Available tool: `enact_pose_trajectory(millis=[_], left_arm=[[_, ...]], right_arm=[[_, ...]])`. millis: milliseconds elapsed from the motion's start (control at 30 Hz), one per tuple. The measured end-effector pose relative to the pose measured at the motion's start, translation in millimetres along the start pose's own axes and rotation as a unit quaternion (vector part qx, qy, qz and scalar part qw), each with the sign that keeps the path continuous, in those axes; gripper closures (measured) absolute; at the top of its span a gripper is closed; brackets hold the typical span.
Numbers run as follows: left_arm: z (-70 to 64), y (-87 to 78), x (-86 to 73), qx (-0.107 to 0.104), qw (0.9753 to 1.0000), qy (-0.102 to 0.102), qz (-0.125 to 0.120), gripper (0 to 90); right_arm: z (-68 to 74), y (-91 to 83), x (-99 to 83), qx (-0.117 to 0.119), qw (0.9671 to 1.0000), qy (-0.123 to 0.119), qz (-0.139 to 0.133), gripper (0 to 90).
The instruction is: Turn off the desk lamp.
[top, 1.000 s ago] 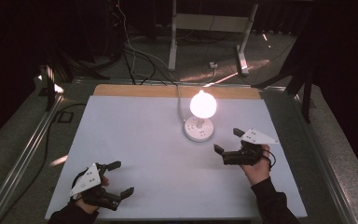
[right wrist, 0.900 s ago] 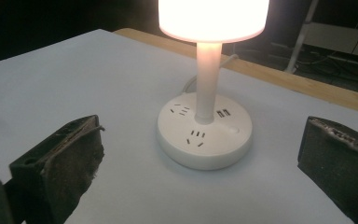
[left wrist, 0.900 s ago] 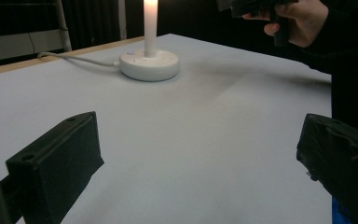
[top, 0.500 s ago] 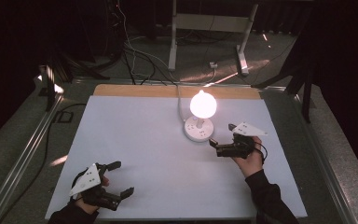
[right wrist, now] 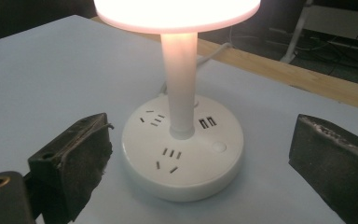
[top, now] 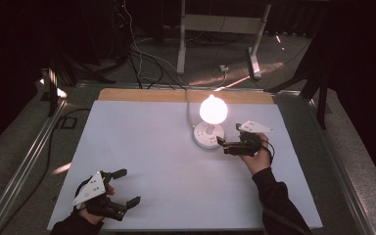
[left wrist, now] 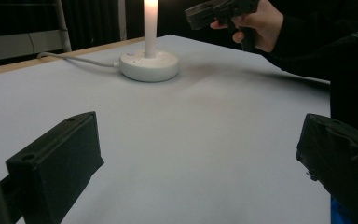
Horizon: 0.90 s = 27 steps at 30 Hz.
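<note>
White lamp lit; right tongs gape wide beside its base, left tongs rest wide.

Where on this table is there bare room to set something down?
The widest free patch is the white tabletop between the lamp and the left gripper. Another bare strip runs along the near edge between both forearms. It is crowded only at the lamp base, where the right gripper sits open and close, with the cord behind.
</note>
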<state>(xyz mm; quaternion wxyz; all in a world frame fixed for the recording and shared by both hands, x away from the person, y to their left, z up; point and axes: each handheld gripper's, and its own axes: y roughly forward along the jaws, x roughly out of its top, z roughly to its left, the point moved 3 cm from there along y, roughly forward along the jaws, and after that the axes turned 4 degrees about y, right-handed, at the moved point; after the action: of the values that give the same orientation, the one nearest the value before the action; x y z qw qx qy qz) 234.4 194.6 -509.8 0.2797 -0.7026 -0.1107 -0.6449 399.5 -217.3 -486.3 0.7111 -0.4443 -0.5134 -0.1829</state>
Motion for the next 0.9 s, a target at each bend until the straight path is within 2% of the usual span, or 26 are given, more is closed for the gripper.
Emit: enact_pose_trajectory(millis=[100, 200, 233, 433, 533, 567, 600, 633, 700, 767, 900], left_arm=[[0.0, 0.0, 0.0, 0.000, 1.0000, 0.000, 0.000, 0.5], [0.1, -0.1, 0.0, 0.000, 1.0000, -0.001, -0.001, 0.4], [0.1, -0.1, 0.0, 0.000, 1.0000, 0.000, -0.001, 0.5], [0.2, -0.1, -0.1, 0.000, 1.0000, -0.001, -0.001, 0.5], [0.1, -0.2, 0.0, 0.000, 1.0000, -0.001, -0.002, 0.5], [0.2, -0.3, -0.1, 0.000, 1.0000, -0.001, -0.001, 0.5], [0.1, -0.3, -0.1, 0.000, 1.0000, 0.000, -0.001, 0.5], [0.1, -0.3, -0.1, 0.000, 1.0000, 0.000, -0.001, 0.5], [0.0, -0.4, 0.0, 0.000, 1.0000, -0.001, -0.002, 0.5], [0.2, -0.5, -0.1, -0.001, 1.0000, -0.001, -0.002, 0.5], [0.3, -0.5, -0.1, 0.000, 1.0000, -0.001, -0.003, 0.5]], right_arm=[[-3.9, 9.2, -1.8, -0.005, 0.9999, 0.002, 0.011, 8.4], [-6.2, 12.3, -2.3, -0.009, 0.9999, 0.007, 0.011, 11.9], [-8.2, 14.9, -2.1, -0.007, 0.9998, 0.015, 0.013, 17.9], [-10.6, 22.4, -0.3, -0.009, 0.9994, 0.025, 0.024, 26.1], [-11.7, 29.5, -0.2, -0.017, 0.9989, 0.022, 0.037, 36.7], [-11.7, 29.5, -0.2, -0.017, 0.9989, 0.022, 0.037, 36.7], [-12.1, 30.7, -0.4, -0.018, 0.9989, 0.020, 0.037, 43.1], [-12.7, 31.8, -0.6, -0.017, 0.9989, 0.020, 0.039, 45.6], [-14.3, 34.3, -1.5, -0.019, 0.9984, 0.028, 0.045, 55.7], [-15.7, 35.9, -2.4, -0.024, 0.9982, 0.031, 0.046, 59.9], [-17.7, 38.3, -4.2, -0.037, 0.9972, 0.033, 0.056, 76.3]])
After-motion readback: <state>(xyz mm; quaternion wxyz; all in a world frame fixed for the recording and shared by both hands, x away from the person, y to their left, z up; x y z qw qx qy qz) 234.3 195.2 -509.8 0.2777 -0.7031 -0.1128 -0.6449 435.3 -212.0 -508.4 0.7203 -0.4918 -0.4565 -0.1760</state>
